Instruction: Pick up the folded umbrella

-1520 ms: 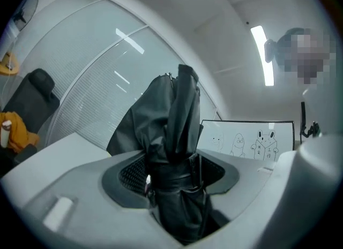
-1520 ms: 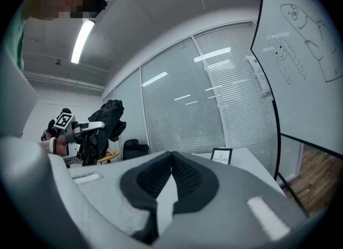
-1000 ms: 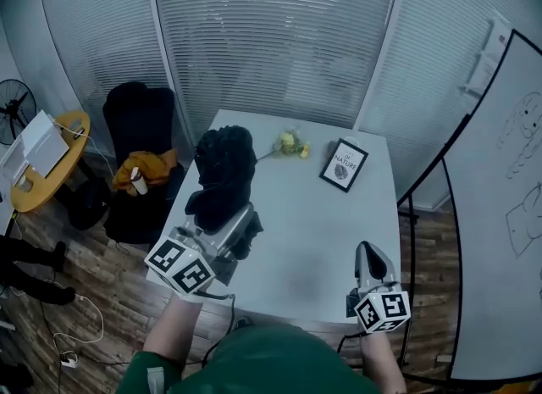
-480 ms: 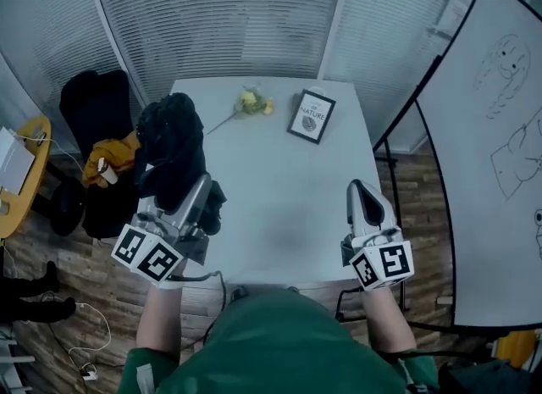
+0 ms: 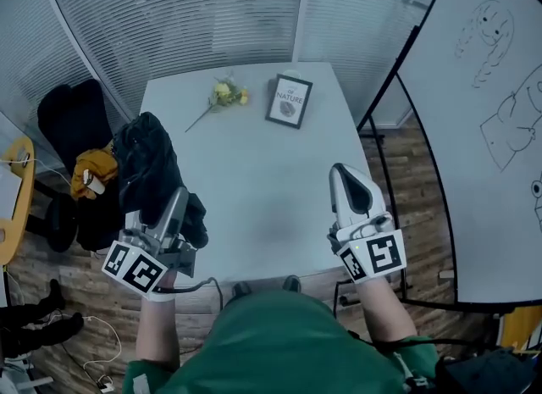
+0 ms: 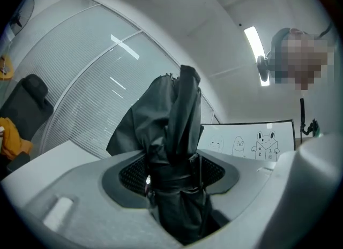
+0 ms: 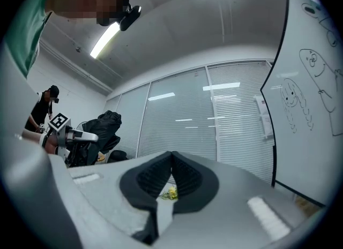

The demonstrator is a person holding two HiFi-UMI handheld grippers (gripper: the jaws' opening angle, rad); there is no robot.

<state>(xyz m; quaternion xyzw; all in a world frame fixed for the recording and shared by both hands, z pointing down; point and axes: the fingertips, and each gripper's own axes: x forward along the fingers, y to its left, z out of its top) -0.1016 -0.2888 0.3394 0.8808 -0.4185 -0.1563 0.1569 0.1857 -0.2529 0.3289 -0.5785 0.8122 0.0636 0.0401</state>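
A black folded umbrella (image 5: 148, 168) is held over the left edge of the white table (image 5: 254, 180), clear of it. My left gripper (image 5: 174, 214) is shut on it; in the left gripper view the pads press on the strapped bundle (image 6: 174, 175) and loose fabric rises above the jaws. My right gripper (image 5: 347, 193) hovers over the table's right side, jaws shut with nothing between them (image 7: 170, 181). In the right gripper view the umbrella (image 7: 104, 125) shows at the far left.
A yellow flower (image 5: 222, 96) and a framed picture (image 5: 289, 102) lie at the table's far end. A whiteboard (image 5: 483, 130) stands to the right. A black chair with an orange cloth (image 5: 89, 170) stands left of the table. Window blinds (image 5: 212, 11) close the back.
The head view has swung so the table sits more central. My left gripper has sunk a little with the umbrella still in it. My right gripper has risen.
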